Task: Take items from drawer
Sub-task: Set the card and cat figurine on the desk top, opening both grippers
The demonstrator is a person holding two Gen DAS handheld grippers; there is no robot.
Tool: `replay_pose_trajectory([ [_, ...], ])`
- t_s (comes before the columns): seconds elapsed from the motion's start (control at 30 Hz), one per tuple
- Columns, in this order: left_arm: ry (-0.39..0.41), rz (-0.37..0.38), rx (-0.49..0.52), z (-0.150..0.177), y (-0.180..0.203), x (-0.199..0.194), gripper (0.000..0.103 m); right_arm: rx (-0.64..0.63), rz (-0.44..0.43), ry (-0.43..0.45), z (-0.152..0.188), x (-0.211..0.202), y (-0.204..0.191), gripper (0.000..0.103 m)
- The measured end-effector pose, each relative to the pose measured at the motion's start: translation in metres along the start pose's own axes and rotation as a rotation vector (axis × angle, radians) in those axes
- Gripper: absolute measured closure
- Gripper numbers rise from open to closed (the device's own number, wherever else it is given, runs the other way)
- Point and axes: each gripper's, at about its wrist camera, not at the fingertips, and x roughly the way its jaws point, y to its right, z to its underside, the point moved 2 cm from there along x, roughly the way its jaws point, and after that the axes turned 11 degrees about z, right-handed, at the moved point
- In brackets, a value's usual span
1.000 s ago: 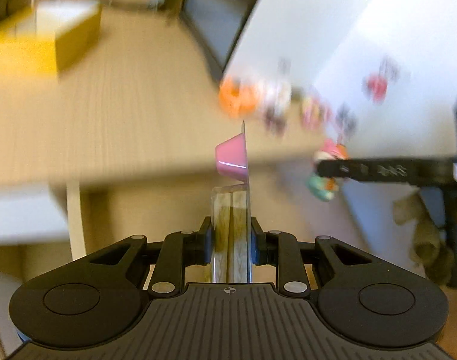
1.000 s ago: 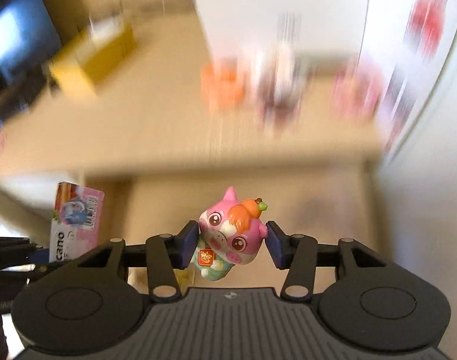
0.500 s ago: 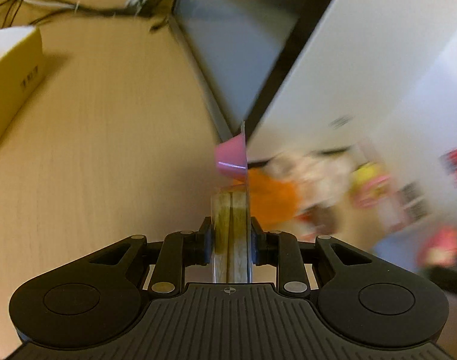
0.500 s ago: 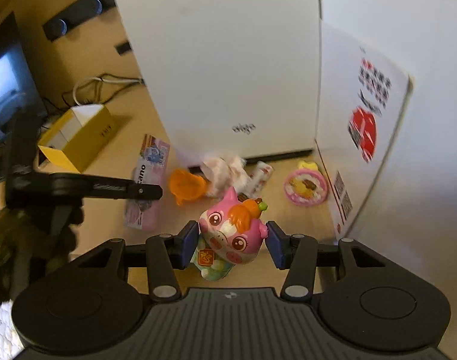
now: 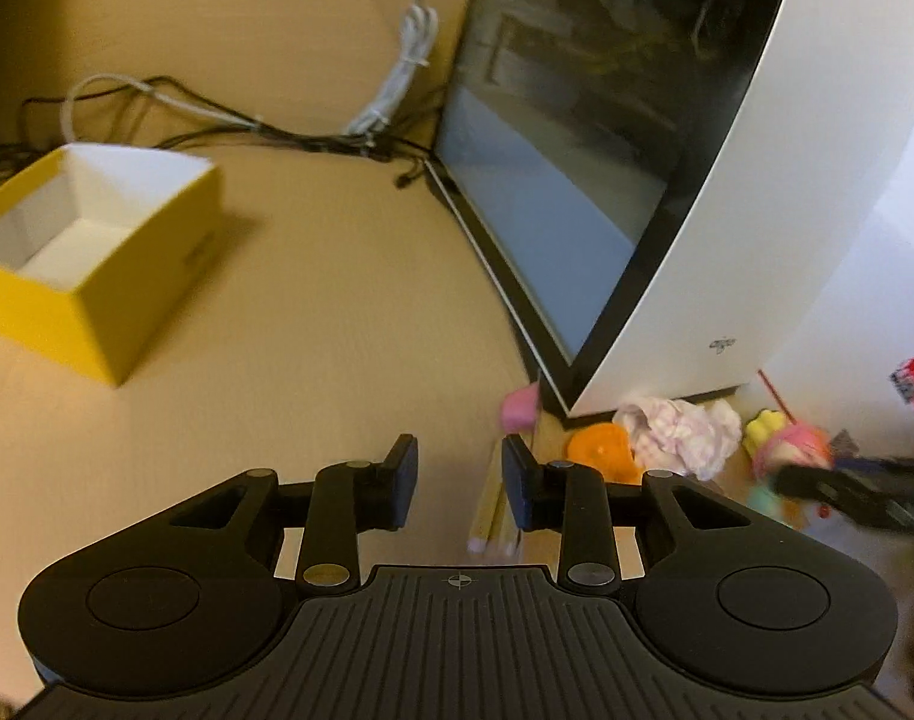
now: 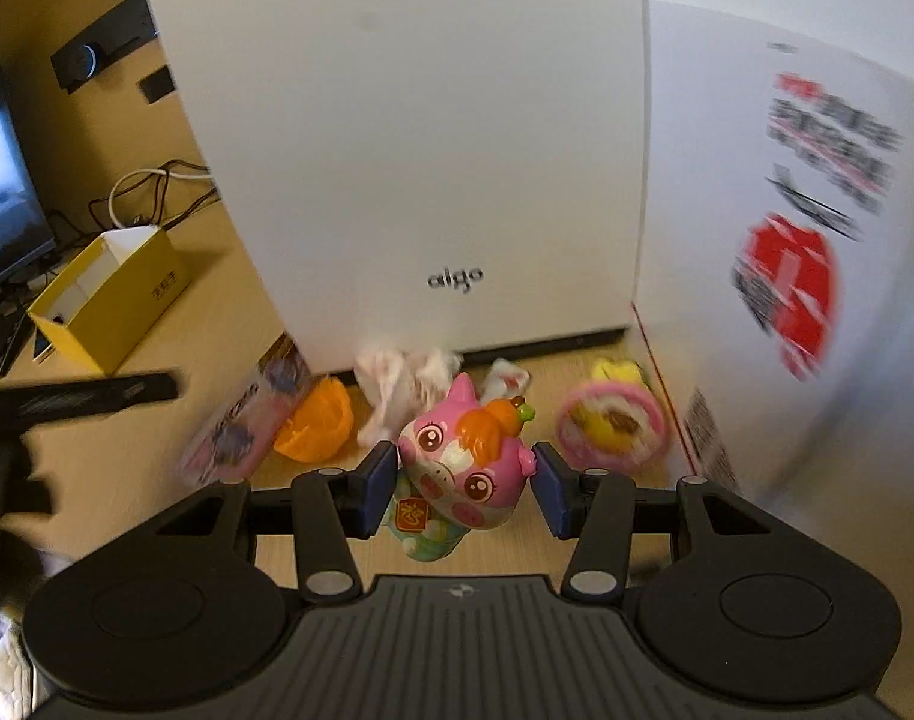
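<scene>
**Two claws over the counter, one releasing, one gripping**

Two items had been carried above the wooden counter [image 5: 312, 324]. The left claw [image 5: 460, 483] was seen with its jaws just having been opening; the flat packet with the pink cup [image 5: 505, 516] lay between them, leaning against the right pad alone, the left pad standing clear of it. It was judged to be released or nearly so. The right claw [image 6: 464, 483] was clamped on the pink pig toy [image 6: 463, 468], held by the sides of its head, above the counter and near the orange piece [image 6: 315, 420] and the crumpled wrapper [image 6: 405, 378] at the foot of the white case [image 6: 420, 138].

The toy was judged to be light, hard and glossy, so a slip on its rounded cheeks was thought possible; the widest part of the head was considered the soundest place for the pads. The packet was judged thin, light and fairly stiff, best taken across its flat faces. A yellow box [image 5: 90, 264] stood well apart at the left.
</scene>
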Motion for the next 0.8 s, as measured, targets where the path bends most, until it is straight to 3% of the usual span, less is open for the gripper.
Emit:
replay_pose_trajectory([
  [0.23,-0.039,0.012,-0.083,0.045,-0.011,-0.041,0.069,-0.054,-0.235,-0.079,-0.002,0.03,-0.047,0.055],
  [0.4,-0.097,0.015,-0.139,0.076,-0.011,-0.043,0.069,-0.128,-0.216,-0.084,-0.002,0.065,-0.076,0.055],
  [0.57,-0.189,-0.01,-0.119,0.1,-0.011,-0.04,0.069,-0.154,-0.24,-0.073,-0.01,0.078,-0.079,0.053],
  [0.8,-0.297,-0.002,-0.079,0.126,-0.007,-0.034,0.069,-0.129,-0.252,-0.005,-0.013,0.047,-0.068,0.039],
])
